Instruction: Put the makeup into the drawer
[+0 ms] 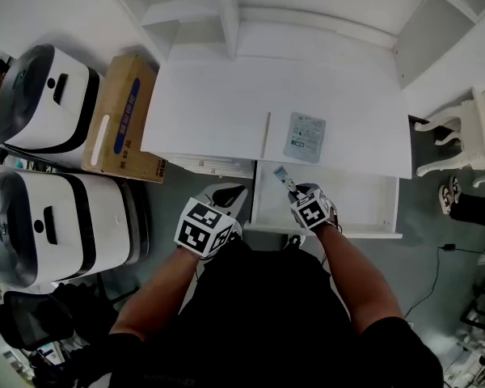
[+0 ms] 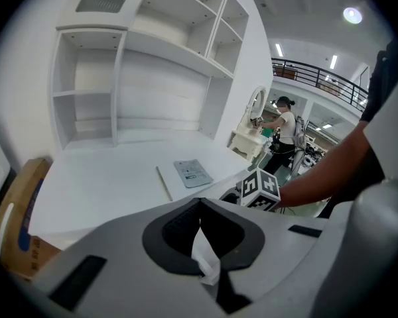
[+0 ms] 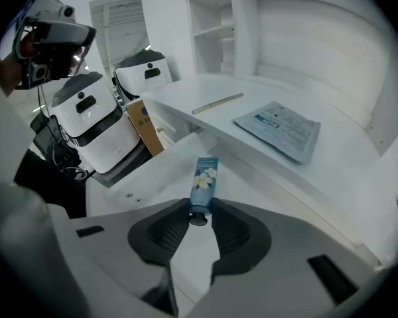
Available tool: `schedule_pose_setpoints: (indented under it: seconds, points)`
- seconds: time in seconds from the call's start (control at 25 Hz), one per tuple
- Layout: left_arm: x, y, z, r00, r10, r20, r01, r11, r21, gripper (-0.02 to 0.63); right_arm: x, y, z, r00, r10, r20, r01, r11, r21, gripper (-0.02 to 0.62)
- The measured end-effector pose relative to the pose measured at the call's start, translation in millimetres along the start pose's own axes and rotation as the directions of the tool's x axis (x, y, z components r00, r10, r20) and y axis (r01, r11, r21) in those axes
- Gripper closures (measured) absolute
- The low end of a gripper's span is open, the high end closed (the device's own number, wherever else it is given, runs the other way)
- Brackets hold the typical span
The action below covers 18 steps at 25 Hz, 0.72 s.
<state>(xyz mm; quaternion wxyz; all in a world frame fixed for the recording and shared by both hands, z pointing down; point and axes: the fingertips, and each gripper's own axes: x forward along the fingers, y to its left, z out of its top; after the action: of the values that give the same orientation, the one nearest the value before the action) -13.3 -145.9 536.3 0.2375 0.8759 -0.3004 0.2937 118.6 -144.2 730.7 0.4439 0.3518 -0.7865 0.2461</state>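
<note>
A small blue tube of makeup (image 1: 284, 180) (image 3: 203, 189) with a flower print sticks out from my right gripper (image 1: 295, 197) (image 3: 200, 214), which is shut on its capped end. The tube hangs over the open white drawer (image 1: 357, 199) (image 3: 152, 174) under the desk's right half, pointing down into it. My left gripper (image 1: 226, 197) (image 2: 199, 207) is shut with nothing in it, in front of the desk, left of the drawer. On the white desk (image 1: 218, 103) lie a grey-blue flat packet (image 1: 305, 137) (image 3: 282, 128) (image 2: 193, 173) and a thin stick (image 1: 267, 134) (image 3: 217, 103).
Two white rounded machines (image 1: 44, 95) (image 1: 56, 217) and a cardboard box (image 1: 121, 115) stand left of the desk. A white ornate stool (image 1: 469, 132) is to the right. Hutch shelves (image 2: 152, 58) rise at the desk's back. A person (image 2: 283, 128) stands far off.
</note>
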Motion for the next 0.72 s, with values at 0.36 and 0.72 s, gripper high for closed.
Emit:
schedule_pose_setpoints:
  seconds: [0.36,0.72]
  points:
    - [-18.7,10.8,-9.6,0.997,0.072,0.013,-0.071,0.996,-0.062,0.595,41.9,-9.2,-11.4,0.994,0.021,-0.11,-0.026,0.999,-0.043,0.482]
    - [-32.6,17.5,-12.9,0.992,0.126,0.019,-0.123,0.988,-0.097,0.595,63.6,-8.0,-25.9,0.986,0.032,-0.163,-0.043,0.997,-0.062,0.482]
